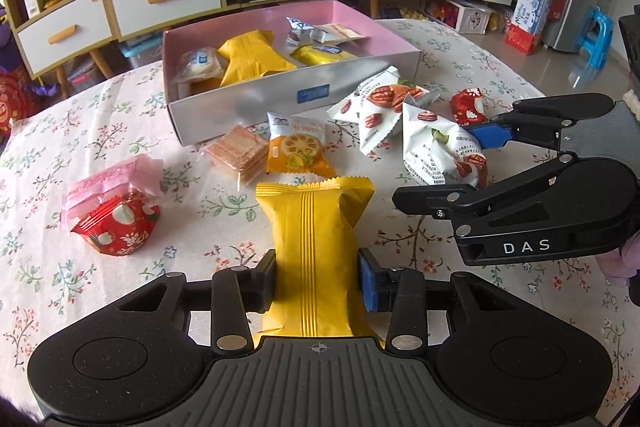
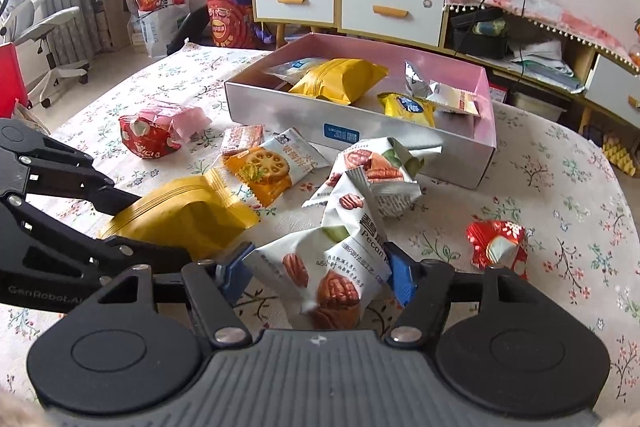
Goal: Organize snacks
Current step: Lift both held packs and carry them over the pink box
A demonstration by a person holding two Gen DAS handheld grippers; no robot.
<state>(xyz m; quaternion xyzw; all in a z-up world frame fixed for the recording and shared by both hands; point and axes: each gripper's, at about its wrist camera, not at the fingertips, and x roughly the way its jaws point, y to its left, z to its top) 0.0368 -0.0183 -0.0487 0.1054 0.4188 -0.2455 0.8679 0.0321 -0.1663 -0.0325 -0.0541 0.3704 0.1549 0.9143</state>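
Note:
My left gripper (image 1: 318,279) is shut on a long yellow snack packet (image 1: 312,239), its pads pressing both sides; the same packet (image 2: 180,211) shows in the right wrist view. My right gripper (image 2: 320,273) is open around a white pecan packet (image 2: 332,267) that lies on the floral tablecloth, with the blue pads at its edges and no visible squeeze. From the left wrist view the right gripper (image 1: 436,165) comes in from the right around that pecan packet (image 1: 444,155). Behind stands the pink-lined box (image 1: 280,95), holding another yellow packet (image 1: 252,59) and several small snacks.
Loose on the cloth: a lotus-root cracker packet (image 1: 296,147), a wafer pack (image 1: 240,153), a second pecan packet (image 1: 376,107), a red sweet (image 2: 496,243), and red and pink packets (image 1: 116,223) at left. Cabinets with drawers stand beyond the table's far edge.

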